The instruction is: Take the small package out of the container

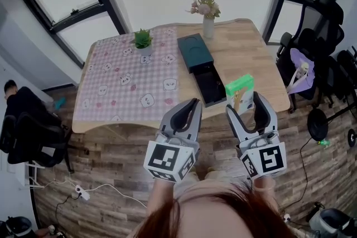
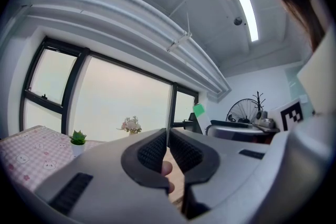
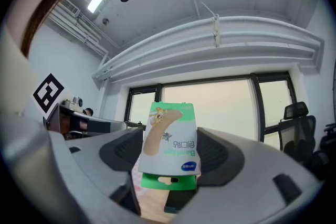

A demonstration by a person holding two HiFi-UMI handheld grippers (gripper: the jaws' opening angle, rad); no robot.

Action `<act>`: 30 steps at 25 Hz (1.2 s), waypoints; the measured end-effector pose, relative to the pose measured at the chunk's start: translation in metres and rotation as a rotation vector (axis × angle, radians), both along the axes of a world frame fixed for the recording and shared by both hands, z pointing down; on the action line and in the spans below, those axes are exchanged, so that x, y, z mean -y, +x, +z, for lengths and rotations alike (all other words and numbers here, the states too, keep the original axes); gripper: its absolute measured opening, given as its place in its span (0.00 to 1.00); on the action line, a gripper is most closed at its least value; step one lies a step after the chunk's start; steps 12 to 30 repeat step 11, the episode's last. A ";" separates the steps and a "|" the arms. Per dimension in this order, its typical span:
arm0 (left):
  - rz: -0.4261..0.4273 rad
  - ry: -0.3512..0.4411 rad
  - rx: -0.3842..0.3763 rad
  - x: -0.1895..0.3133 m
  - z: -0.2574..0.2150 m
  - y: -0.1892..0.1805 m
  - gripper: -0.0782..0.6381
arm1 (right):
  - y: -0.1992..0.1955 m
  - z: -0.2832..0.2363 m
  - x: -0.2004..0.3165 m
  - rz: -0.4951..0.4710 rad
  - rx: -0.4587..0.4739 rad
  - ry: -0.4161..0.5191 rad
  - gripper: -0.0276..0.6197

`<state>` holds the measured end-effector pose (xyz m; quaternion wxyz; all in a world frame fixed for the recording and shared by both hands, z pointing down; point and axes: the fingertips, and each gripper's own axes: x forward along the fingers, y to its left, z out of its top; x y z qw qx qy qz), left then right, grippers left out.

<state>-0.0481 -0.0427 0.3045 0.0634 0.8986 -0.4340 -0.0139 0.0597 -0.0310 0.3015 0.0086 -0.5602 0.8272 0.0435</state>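
Observation:
The small package [image 1: 240, 87], a green and white bandage pack, is raised above the table's front right edge with my right gripper [image 1: 244, 102] shut on it. In the right gripper view the package [image 3: 170, 144] stands upright between the two pads, print upside down. The container [image 1: 195, 51] is a dark box on the wooden table, with its black drawer [image 1: 208, 85] pulled out toward me. My left gripper [image 1: 193, 104] hovers left of the right one, jaws closed together and empty. Its pads [image 2: 155, 152] meet in the left gripper view, where the package [image 2: 198, 109] shows as a small green patch far off.
A pink checked cloth [image 1: 120, 78] covers the table's left half. A small potted plant [image 1: 143, 40] and a vase of flowers [image 1: 206, 11] stand at the back. Office chairs [image 1: 312, 36] crowd the right side, another chair [image 1: 28, 131] stands at left. Cables lie on the wooden floor.

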 end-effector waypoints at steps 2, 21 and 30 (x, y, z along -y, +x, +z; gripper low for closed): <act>-0.006 -0.003 0.003 -0.002 0.001 0.004 0.14 | 0.004 0.001 -0.001 -0.006 0.002 -0.003 0.53; -0.017 -0.007 0.031 -0.006 0.003 0.017 0.14 | 0.022 0.004 0.001 -0.004 0.017 -0.004 0.53; -0.017 -0.007 0.031 -0.006 0.003 0.017 0.14 | 0.022 0.004 0.001 -0.004 0.017 -0.004 0.53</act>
